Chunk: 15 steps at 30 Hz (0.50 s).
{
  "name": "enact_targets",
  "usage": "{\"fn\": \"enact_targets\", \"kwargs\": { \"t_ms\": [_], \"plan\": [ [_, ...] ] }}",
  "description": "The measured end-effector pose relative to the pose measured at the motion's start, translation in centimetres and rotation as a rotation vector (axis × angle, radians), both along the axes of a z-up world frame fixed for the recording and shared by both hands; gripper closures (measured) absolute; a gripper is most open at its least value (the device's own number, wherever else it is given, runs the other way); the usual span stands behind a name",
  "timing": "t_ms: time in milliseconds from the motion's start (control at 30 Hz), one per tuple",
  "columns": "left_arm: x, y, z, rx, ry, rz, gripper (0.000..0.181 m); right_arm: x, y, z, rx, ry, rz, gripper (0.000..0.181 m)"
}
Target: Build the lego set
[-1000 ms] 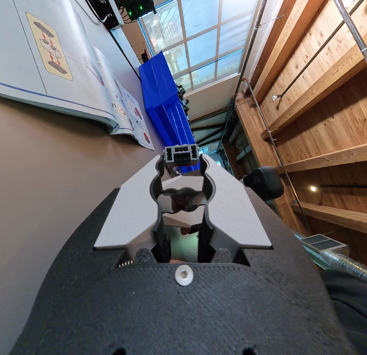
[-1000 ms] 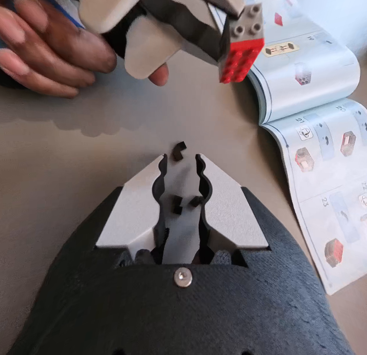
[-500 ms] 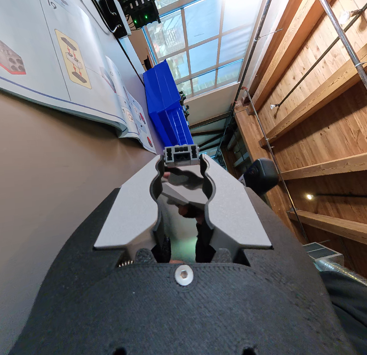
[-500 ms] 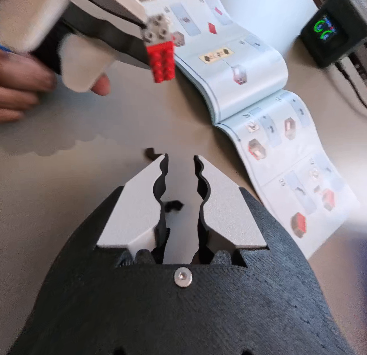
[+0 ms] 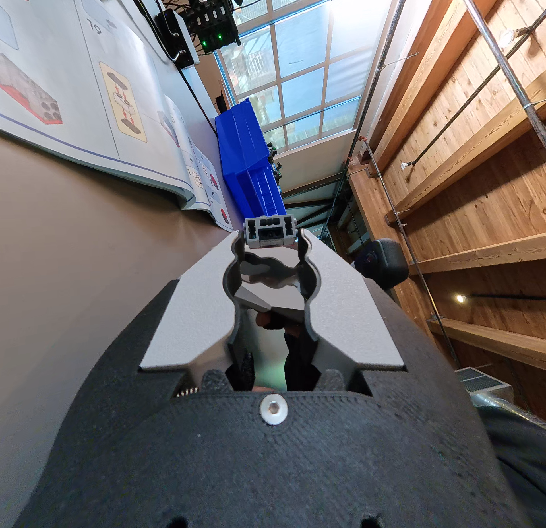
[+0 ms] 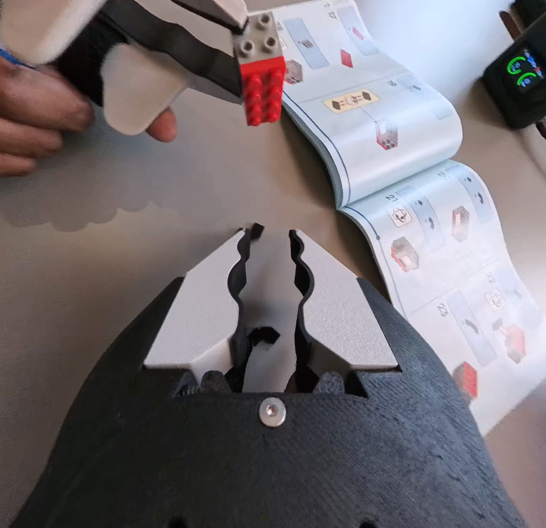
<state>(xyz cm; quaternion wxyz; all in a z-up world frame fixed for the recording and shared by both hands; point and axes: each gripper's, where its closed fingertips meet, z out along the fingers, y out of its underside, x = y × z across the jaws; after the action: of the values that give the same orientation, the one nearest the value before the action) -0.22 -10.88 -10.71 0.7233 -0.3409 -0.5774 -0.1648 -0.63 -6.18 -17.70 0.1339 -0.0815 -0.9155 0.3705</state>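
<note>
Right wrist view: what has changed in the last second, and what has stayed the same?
The right gripper slid across the table: one small black piece now sits at its left fingertip, another deep between the open jaws. More of the booklet shows. The left gripper stays shut on the grey and red block.

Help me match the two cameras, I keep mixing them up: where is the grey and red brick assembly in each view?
Left wrist view: grey and red brick assembly centre, clamped at the left gripper tips.
Right wrist view: upper middle, held above the table.
Shared landmark: open instruction booklet.
</note>
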Motion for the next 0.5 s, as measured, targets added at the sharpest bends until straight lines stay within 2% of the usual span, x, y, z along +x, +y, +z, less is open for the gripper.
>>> {"fn": "enact_targets", "kwargs": {
  "t_ms": [167, 267, 367, 500],
  "plan": [
    [0.1, -0.1, 0.0, 0.014, -0.005, -0.011, 0.146, 1.5, -0.5, 0.3, -0.027, -0.057, 0.188, 0.148],
    [0.1, -0.1, 0.0, 0.018, -0.006, -0.016, 0.146, 1.5, -0.5, -0.2, 0.024, -0.099, 0.248, 0.148],
    [0.1, -0.2, 0.0, 0.026, -0.007, -0.013, 0.146, 1.3, -0.5, -0.7, 0.077, -0.088, 0.264, 0.148],
    [0.1, -0.2, 0.0, 0.037, -0.007, -0.016, 0.146, 1.6, -0.8, -0.8, 0.064, -0.107, 0.279, 0.158]
  ]
}}
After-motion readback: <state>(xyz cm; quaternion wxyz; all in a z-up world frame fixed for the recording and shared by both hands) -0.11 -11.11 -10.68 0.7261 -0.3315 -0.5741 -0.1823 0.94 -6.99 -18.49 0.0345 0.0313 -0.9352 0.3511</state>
